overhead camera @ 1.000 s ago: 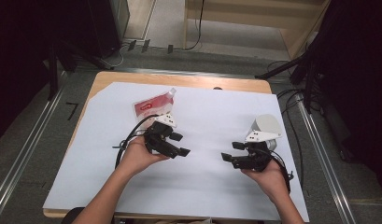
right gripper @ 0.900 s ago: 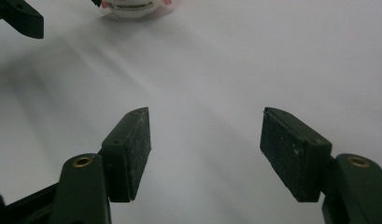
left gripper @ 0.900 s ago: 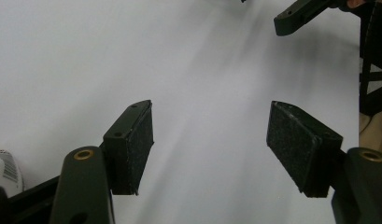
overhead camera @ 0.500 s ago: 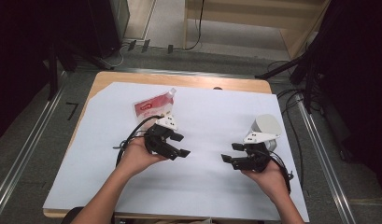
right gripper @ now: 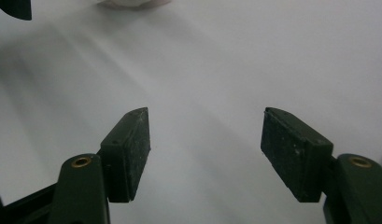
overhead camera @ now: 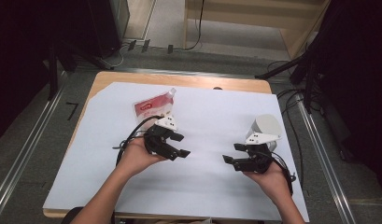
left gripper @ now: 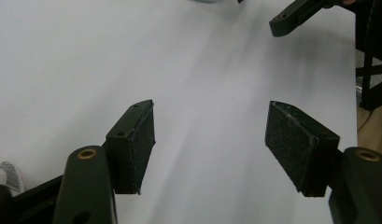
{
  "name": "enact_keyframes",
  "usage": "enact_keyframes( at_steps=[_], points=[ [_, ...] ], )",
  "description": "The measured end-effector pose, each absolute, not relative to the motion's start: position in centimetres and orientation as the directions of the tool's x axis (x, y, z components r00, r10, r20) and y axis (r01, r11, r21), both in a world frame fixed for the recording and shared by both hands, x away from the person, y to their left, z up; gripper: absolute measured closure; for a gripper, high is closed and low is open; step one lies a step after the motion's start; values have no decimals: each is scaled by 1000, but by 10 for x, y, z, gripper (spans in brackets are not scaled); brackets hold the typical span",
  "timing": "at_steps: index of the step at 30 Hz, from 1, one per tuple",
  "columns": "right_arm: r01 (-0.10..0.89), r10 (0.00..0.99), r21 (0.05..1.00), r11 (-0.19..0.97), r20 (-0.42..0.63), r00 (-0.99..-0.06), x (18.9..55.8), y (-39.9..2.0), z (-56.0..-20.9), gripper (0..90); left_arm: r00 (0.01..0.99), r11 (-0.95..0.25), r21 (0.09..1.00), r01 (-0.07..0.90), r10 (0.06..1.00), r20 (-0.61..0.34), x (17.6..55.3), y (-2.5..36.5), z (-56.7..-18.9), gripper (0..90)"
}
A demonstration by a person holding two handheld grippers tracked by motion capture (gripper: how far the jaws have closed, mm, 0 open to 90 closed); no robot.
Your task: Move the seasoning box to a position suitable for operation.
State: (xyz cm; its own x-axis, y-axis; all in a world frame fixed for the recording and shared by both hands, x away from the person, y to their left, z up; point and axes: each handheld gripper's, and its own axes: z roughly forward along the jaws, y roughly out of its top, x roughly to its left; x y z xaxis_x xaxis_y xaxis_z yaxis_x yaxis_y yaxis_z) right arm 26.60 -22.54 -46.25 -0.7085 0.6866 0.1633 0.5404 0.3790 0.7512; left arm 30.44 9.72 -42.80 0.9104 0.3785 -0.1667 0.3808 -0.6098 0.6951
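left gripper [overhead camera: 179, 145]: jaws wide, nothing between | right gripper [overhead camera: 231, 154]: jaws wide, just opened further, nothing between

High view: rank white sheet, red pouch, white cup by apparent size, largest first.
1. white sheet, by far the largest; it covers most of the table.
2. red pouch.
3. white cup, partly hidden behind the right gripper, so the gap to the pouch is unsure.
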Motion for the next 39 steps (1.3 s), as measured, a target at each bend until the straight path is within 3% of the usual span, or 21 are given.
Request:
enact_keyframes(
  at_steps=[10, 28, 33, 39],
  points=[
    [537, 724, 768, 350, 142, -675, 255, -244, -451, 325, 919, -602, 714, 358, 363, -155, 306, 96, -423, 335],
    [602, 850, 760, 247, 128, -511, 242, -287, -449, 329, 928, -617, 710, 341, 343, -147, 312, 90, -424, 331],
    [581, 869, 787, 210, 122, -479, 241, -295, -443, 329, 922, -606, 713, 352, 353, -156, 312, 90, -425, 330],
    [594, 891, 782, 188, 120, -439, 240, -302, -439, 285, 925, -615, 708, 347, 347, -152, 311, 89, -425, 327]
  ],
)
